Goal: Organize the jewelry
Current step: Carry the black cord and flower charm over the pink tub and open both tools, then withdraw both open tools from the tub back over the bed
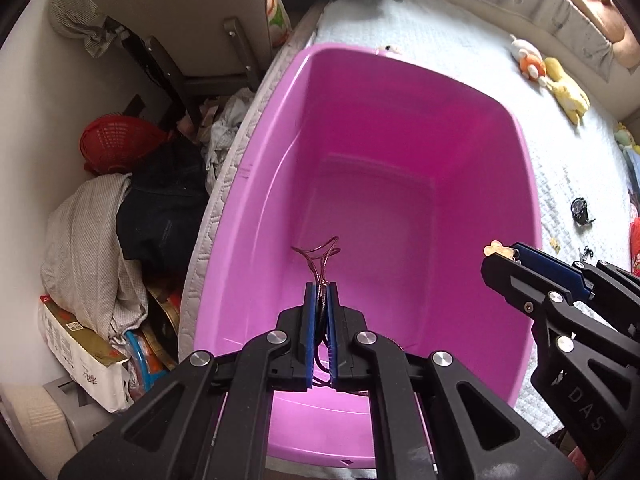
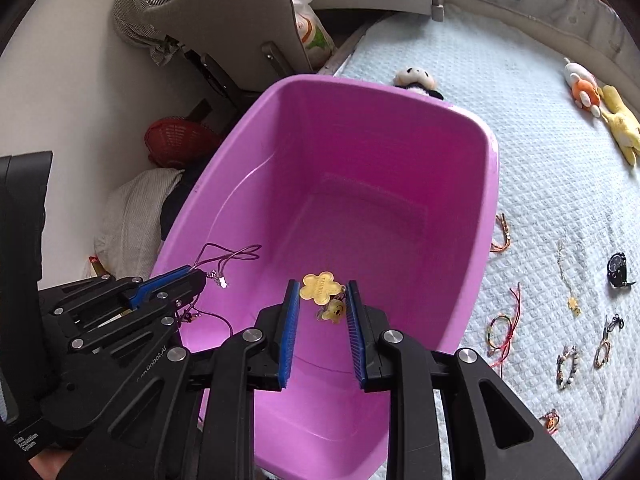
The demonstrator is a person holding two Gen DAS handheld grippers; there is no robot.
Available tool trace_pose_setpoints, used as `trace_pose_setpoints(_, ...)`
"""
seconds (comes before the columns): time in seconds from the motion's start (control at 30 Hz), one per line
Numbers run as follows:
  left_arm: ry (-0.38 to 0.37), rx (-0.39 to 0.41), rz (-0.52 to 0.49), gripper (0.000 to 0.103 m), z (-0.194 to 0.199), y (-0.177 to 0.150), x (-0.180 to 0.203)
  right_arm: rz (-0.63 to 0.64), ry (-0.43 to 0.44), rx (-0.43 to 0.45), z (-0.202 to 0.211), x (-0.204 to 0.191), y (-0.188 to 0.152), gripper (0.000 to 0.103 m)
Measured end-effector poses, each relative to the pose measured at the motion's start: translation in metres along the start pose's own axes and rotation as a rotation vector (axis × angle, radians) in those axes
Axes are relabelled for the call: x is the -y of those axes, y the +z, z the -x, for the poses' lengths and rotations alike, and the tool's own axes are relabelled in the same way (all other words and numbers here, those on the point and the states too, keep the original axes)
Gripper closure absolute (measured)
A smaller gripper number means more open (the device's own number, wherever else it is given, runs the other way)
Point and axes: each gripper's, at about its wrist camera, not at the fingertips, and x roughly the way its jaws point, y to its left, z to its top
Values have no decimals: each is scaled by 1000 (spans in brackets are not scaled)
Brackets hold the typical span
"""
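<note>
Bracelets (image 2: 500, 330) lie beside the pink tub (image 2: 490, 200); both tools hover over it, clamped on jewelry.

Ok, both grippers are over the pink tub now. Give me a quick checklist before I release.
1. Left gripper holds the cord necklace, jaws shut on it: ok.
2. Right gripper holds the yellow flower charm: ok, it sits between the pads; where exactly it is pinched, cannot tell.
3. Both pieces hang over the pink tub, inside its rim: ok.
4. Tub floor free of other items: ok.
5. Necklace cord clear of the left jaws for a clean drop: not ok, loops trail behind the pads.
6. Jewelry left on the bedspread: not ok, bracelets and a watch remain.
</note>
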Motion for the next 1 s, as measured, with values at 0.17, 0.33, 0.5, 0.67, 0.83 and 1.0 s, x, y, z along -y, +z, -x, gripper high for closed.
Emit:
trace_pose_setpoints(0.17, 12, -30, -9, 82, -11, -1, -2, -13, -8, -32, -13, -3, 1, 79)
trace_pose_setpoints(0.33, 23, -7, 9, 35, -10, -4, -8, -30, -41, -31, -15, 0, 2, 52)
trace_pose_setpoints(0.5, 36, 11, -5, 27, -5, -5, -11, -51, -39, -19, -10, 5, -1, 51)
trace_pose_setpoints(0.67, 39, 22, -9, 27, 0, -6, -10, -41, -40, -24, -6, 8, -6, 50)
trace_pose_setpoints(0.83, 49, 25, -18, 27, 5, -9, -5, -43, -40, -15, 0, 8, -8, 50)
trace_pose_setpoints(1.0, 60, 32, -23, 27, 12, -12, 0, -53, -40, 4, 11, 12, -11, 49)
